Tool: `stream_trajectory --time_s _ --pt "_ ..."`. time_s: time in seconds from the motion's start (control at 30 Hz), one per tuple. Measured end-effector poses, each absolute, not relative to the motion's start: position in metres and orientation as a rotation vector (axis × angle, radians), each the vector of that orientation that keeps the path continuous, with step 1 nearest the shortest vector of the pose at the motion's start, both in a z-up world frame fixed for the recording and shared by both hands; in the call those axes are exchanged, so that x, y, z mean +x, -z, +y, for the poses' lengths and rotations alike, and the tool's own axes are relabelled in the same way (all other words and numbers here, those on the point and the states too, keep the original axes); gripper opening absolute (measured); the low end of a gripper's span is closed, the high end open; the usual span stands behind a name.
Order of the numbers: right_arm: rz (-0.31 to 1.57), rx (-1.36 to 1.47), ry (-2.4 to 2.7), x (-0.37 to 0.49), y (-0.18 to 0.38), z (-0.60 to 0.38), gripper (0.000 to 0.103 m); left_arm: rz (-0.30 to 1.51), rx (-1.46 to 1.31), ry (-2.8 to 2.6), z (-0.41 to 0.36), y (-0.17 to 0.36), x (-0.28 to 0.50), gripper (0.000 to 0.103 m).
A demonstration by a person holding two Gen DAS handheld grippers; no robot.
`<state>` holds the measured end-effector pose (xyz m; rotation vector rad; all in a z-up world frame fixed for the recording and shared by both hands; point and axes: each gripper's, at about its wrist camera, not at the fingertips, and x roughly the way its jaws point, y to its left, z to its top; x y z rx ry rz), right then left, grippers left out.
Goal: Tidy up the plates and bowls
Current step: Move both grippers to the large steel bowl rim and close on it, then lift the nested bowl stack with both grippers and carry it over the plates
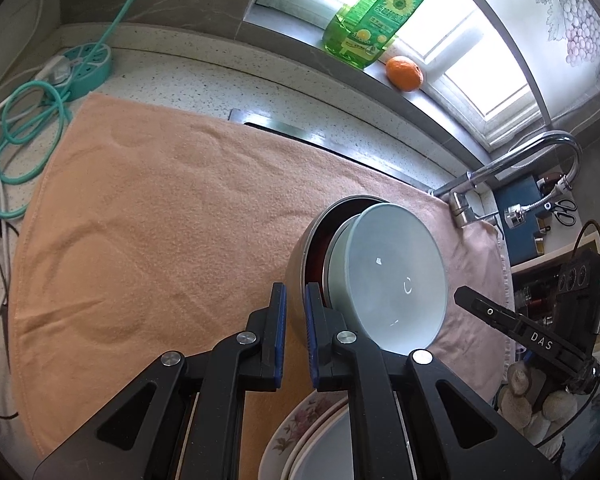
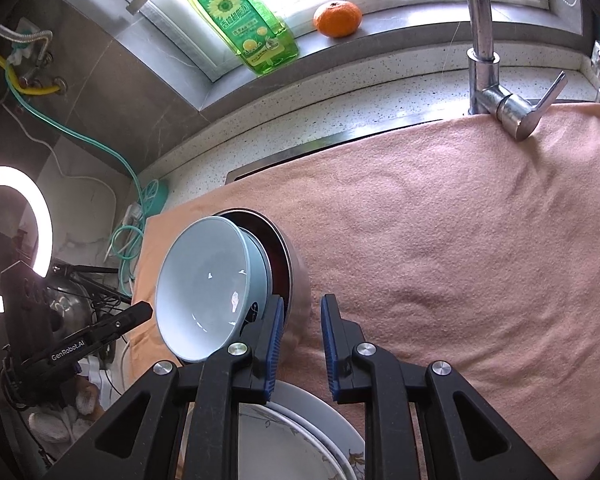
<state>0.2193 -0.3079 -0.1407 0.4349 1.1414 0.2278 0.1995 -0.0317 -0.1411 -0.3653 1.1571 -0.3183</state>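
Observation:
A steel bowl [image 1: 297, 268] [image 2: 300, 276] stands on the peach towel [image 1: 160, 220] [image 2: 460, 240]. Nested in it are a dark red bowl [image 1: 315, 250] [image 2: 275, 268] and, tilted on top, a pale blue bowl [image 1: 396, 272] [image 2: 204, 280]. My left gripper [image 1: 295, 292] is shut on the steel bowl's near rim; it also shows as the left gripper [image 2: 144, 311] beside the blue bowl. My right gripper [image 2: 303, 300] straddles the opposite rim with a narrow gap at its outer pad. A stack of plates [image 1: 296, 428] [image 2: 300, 440], one floral, lies under the fingers.
A faucet [image 1: 540, 152] [image 2: 480, 20] rises behind the towel. A green soap bottle [image 1: 372, 20] [image 2: 244, 20] and an orange [image 1: 405, 73] [image 2: 337, 19] sit on the window sill. A teal power strip [image 1: 88, 64] with coiled cables lies left. A ring light [image 2: 20, 184] glows at the left edge.

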Motion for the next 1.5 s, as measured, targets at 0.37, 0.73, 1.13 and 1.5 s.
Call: stream_trajectory --time_s 0.37,0.73,1.13,1.5 --pt "1.154 0.391 -0.232 0.226 0.151 -0.299 0.018 1.166 -0.334 0.315 -0.036 0.149 0.206 0.008" --pt "1.167 0.343 -0.223 0.234 0.158 -0.289 0.017 1.168 -0.299 0.320 -0.042 0.150 0.211 0.008" --pt "1.189 0.347 -0.221 0.239 0.166 -0.285 0.010 1.202 -0.314 0.343 -0.045 0.158 0.218 0.008" --pt "1.207 0.372 -0.213 0.241 0.167 -0.285 0.008 1.211 -0.297 0.337 -0.049 0.160 0.218 0.008"
